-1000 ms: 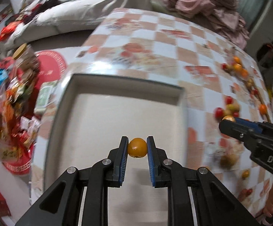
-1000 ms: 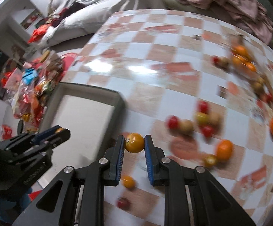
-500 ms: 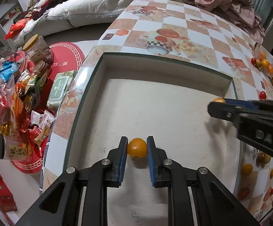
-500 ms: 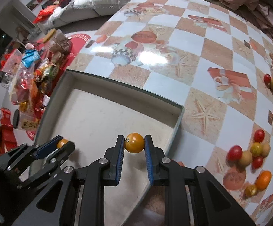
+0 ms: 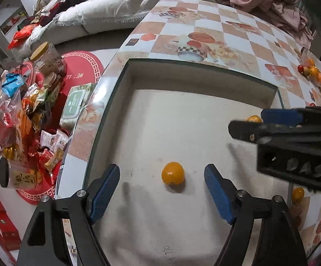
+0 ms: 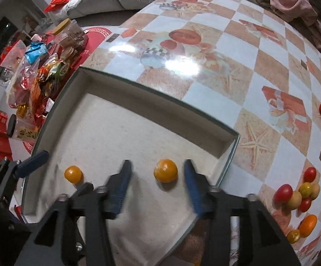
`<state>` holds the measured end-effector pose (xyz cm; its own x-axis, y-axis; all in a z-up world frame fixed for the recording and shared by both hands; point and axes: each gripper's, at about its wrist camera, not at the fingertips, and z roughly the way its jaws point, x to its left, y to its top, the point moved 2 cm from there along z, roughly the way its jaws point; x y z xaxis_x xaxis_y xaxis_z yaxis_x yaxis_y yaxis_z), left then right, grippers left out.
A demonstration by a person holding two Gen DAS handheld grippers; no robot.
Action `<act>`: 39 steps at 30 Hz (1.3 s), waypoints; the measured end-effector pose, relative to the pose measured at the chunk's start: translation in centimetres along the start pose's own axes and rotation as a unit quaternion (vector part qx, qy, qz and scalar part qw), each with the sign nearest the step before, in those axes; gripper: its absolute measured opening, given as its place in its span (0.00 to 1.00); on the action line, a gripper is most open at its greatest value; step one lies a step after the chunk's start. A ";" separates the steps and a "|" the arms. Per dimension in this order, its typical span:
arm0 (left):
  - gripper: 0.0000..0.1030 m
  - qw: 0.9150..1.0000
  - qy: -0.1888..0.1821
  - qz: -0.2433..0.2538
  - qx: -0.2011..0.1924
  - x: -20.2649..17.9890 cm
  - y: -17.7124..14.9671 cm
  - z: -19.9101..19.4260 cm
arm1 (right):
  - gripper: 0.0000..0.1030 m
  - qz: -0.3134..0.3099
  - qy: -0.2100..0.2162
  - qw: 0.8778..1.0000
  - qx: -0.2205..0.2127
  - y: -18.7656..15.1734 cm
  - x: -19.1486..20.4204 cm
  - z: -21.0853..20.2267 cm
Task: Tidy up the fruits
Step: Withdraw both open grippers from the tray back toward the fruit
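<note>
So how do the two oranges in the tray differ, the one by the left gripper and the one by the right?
The left orange lies nearer the tray's left wall; the right orange sits near its right wall. The left gripper's jaws stand wide of the left orange; the right gripper's jaws flank the right orange closely, not touching. Both are small, round, orange and ungripped.

One tray [image 6: 49, 119] is sitting on the bench [image 6: 249, 66], and two small orange fruits [image 6: 165, 170] are lying in it. Beside the tray, a cluster is showing three red tomatoes [image 6: 283, 193], one yellow tomato [image 6: 305, 188] and two tan fruits [image 6: 294, 199]. Nearer the bench edge, one larger orange fruit [image 6: 307, 225] and one small yellow fruit [image 6: 293, 236] are lying together. Two pairs of tongs are showing, the left tongs [image 5: 161, 167] and the right tongs [image 6: 157, 163].
</note>
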<state>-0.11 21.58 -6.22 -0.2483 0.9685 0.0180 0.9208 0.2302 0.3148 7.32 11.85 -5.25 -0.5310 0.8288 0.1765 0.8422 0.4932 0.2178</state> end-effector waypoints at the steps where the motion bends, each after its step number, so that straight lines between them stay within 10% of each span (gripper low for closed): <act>1: 0.77 1.000 -0.001 -0.001 0.000 0.1 0.0 -0.1 | 0.65 0.005 0.006 1.000 -0.007 0.1 -0.1 -0.4; 20: 0.77 0.992 -0.057 0.109 -0.027 -9.3 -0.1 -5.3 | 0.76 0.137 -0.012 0.987 -0.083 -4.1 -9.9 -9.9; 39: 0.77 0.949 -0.102 0.297 -0.008 -21.4 -3.8 -3.2 | 0.76 0.230 -0.070 0.971 0.009 -20.4 -17.7 -10.0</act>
<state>0.72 -0.31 -4.79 0.3781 0.9257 0.0122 0.8753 -0.3617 0.3209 -1.39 -15.51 -3.16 -0.0814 0.9895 0.1195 0.9894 0.0658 0.1292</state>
